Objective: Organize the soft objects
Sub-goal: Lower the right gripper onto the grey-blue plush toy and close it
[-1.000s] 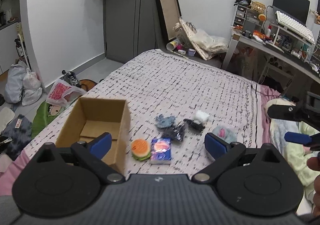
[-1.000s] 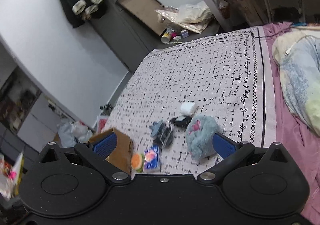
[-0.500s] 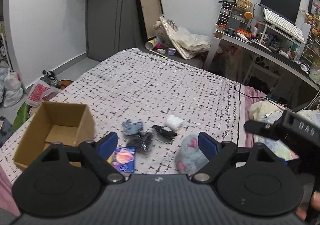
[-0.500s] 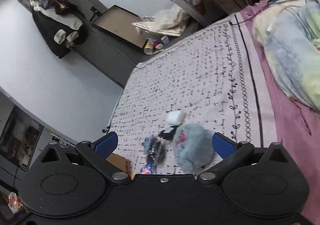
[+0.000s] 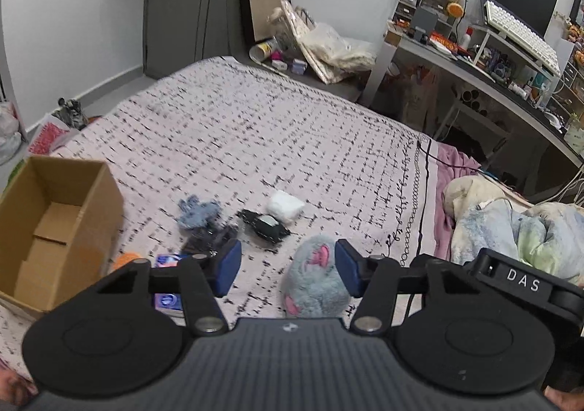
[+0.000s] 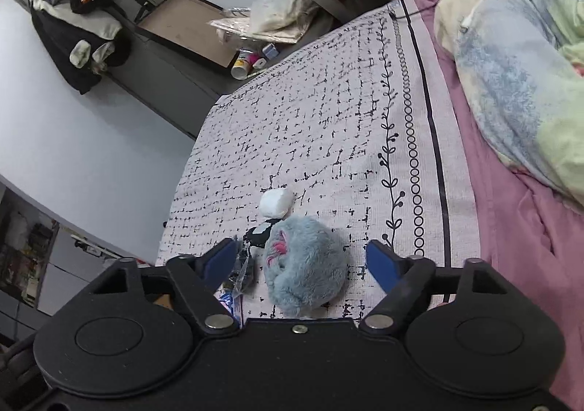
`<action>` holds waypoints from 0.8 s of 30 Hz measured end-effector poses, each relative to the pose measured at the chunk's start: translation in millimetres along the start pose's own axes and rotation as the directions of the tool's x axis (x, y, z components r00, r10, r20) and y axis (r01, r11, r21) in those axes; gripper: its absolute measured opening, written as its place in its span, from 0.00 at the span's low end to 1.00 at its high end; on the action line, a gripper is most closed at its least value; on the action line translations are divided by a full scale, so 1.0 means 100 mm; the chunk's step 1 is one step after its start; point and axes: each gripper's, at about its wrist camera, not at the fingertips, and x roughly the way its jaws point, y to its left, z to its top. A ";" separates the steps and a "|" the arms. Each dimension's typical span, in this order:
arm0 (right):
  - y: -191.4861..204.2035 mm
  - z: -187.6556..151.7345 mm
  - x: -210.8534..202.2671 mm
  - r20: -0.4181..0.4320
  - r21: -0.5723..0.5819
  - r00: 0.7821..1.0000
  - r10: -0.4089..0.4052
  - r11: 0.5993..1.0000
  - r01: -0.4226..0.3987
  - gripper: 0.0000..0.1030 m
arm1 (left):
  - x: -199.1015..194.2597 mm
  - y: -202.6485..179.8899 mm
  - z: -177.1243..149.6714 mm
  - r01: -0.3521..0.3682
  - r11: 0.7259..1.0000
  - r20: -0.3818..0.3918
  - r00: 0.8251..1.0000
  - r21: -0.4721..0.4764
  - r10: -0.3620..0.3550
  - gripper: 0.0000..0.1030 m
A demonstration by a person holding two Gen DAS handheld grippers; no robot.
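A fluffy grey-blue plush point(image 6: 306, 265) with pink patches lies on the patterned bedspread point(image 6: 328, 119). My right gripper point(image 6: 299, 263) hangs over it with the plush between its blue pads. A gap shows on each side and the jaws are closing. My left gripper point(image 5: 288, 272) is also closing. The same plush point(image 5: 314, 283) sits by its right pad, and the left pad is well clear of it. Beyond lie a white soft roll point(image 5: 284, 206), a black pouch point(image 5: 264, 225), a blue-grey cloth point(image 5: 199, 212) and a dark packet point(image 5: 208, 239).
An open cardboard box point(image 5: 54, 221) stands at the bed's left edge, with an orange toy point(image 5: 124, 259) and a blue packet point(image 5: 168, 298) beside it. A rumpled blanket point(image 6: 511, 64) covers the bed's right side. A cluttered desk point(image 5: 492, 57) stands past the bed.
Both grippers have come forward and down toward the plush, and their jaws have narrowed. In the left wrist view the box has slid toward the left edge.
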 end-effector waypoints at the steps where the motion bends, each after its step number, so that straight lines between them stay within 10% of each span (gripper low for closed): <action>1: -0.01 0.00 0.02 -0.002 0.000 1.000 -0.005 1.000 0.005 0.68 | 0.04 -0.02 -0.01 0.005 1.000 -0.006 1.000 0.000 -0.005 0.50; 9: -0.21 0.04 0.09 -0.006 0.060 0.999 -0.034 0.998 0.034 0.51 | 0.38 -0.13 -0.06 0.035 0.999 -0.068 0.997 -0.018 -0.036 0.45; 24: -0.20 0.06 0.57 -0.110 0.130 0.994 0.021 0.992 -0.007 0.51 | 1.08 0.04 -0.08 0.010 0.990 -0.170 0.985 -0.138 -0.033 0.42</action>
